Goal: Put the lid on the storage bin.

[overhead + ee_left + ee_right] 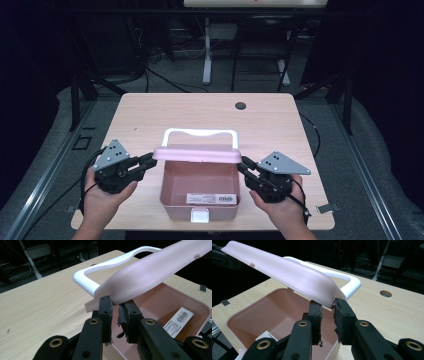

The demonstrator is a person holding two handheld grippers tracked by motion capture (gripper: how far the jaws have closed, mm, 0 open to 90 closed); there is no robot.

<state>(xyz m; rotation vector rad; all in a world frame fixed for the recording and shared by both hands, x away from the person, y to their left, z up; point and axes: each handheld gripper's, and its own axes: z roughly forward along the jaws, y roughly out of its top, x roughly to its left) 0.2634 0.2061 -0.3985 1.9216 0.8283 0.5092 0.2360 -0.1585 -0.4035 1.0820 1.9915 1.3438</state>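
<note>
A pink box [172, 202] stands near the table's front edge, and its pink lid [197, 155] is lifted to about half open over it. A white handle [200, 132] sticks out behind the lid. My left gripper [150, 161] is at the lid's left end and my right gripper [243, 165] at its right end. In the left gripper view the jaws [115, 302] close on the lid's end [150, 272]. In the right gripper view the jaws [327, 303] pinch the lid's other end [294, 277]. The box [274, 310] is hollow, with a white barcode label [178, 320] on its inner wall.
A white latch [200, 216] sits on the box's front wall. The wooden table [150, 115] has a round cable hole [240, 105] at the back. Beyond the table are desk legs and cables on a dark floor.
</note>
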